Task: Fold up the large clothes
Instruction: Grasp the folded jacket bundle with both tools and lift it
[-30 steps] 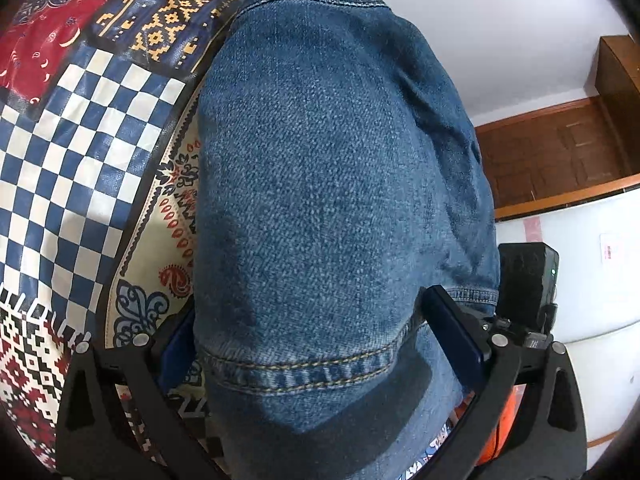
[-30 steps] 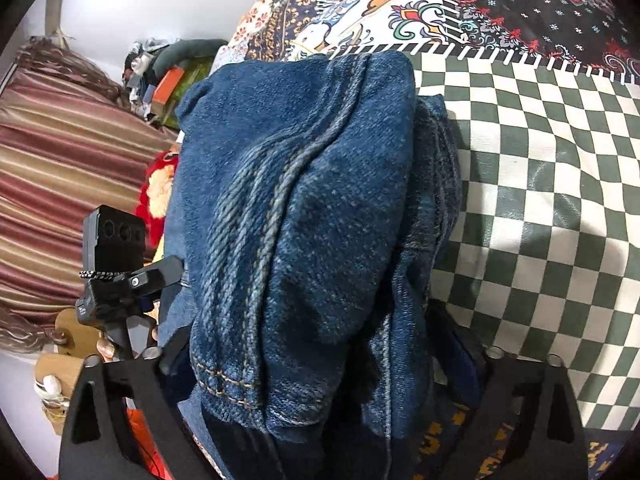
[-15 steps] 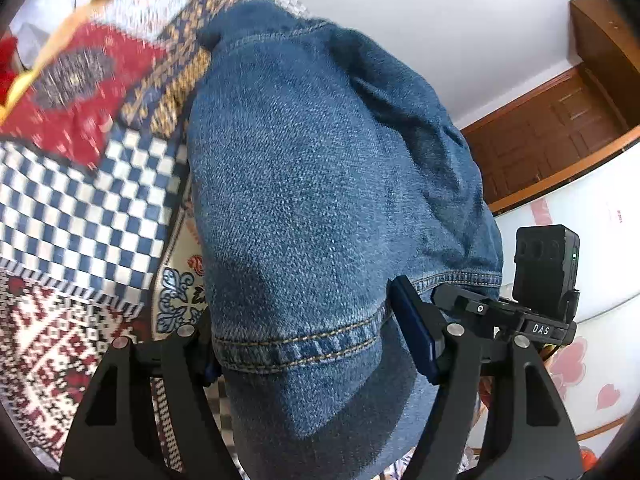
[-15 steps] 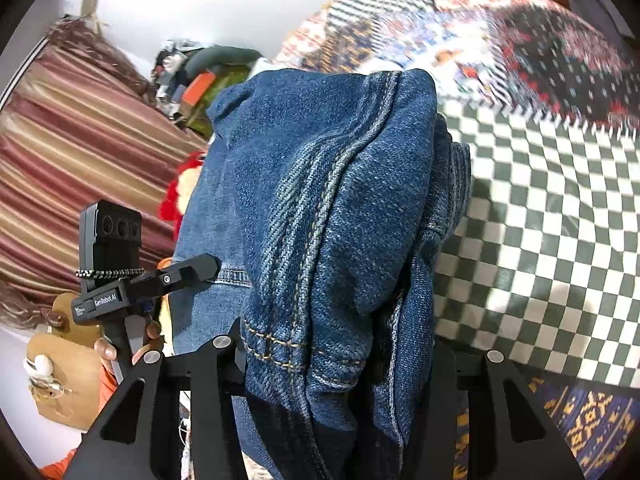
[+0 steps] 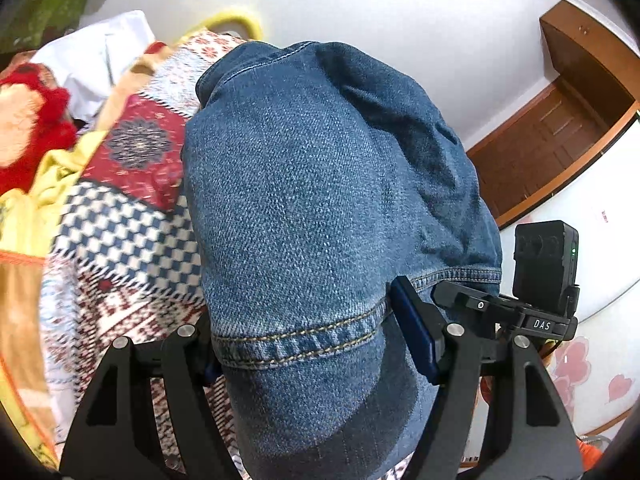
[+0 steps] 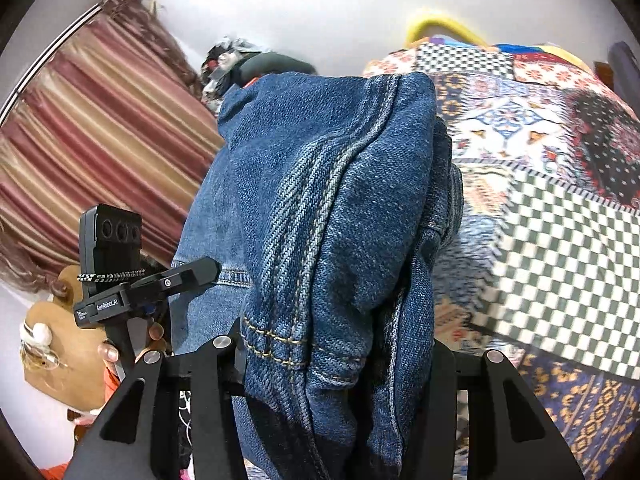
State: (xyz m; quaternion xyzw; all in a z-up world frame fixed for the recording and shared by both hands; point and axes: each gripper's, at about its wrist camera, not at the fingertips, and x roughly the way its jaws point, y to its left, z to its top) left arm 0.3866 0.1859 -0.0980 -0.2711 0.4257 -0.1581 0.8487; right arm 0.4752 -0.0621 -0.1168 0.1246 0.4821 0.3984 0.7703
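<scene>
In the left wrist view, the left gripper (image 5: 304, 356) is clamping the hemmed edge of the blue jeans (image 5: 320, 208), its jaws having just closed in on the denim so that the stitched hem is sitting pinched between the two fingers. The cloth is rising away from the camera in a tall bundle, held clear above the patchwork bedspread (image 5: 132, 240) on the bed at the left. The other gripper's black body is showing at the right edge, just beside the jeans.

In the right wrist view, the right gripper (image 6: 340, 364) is likewise gripping the jeans (image 6: 328, 208), here on a thick bunch of seam and hem layers; its jaws have just narrowed onto them. The bedspread (image 6: 568, 264) is lying to the right and far side, the striped curtain (image 6: 92, 128) to the left.

To do this lift well, I would say both hands ought to be keeping level with each other and the hem taut between them, so the jeans hang straight before being laid down on the bed.
</scene>
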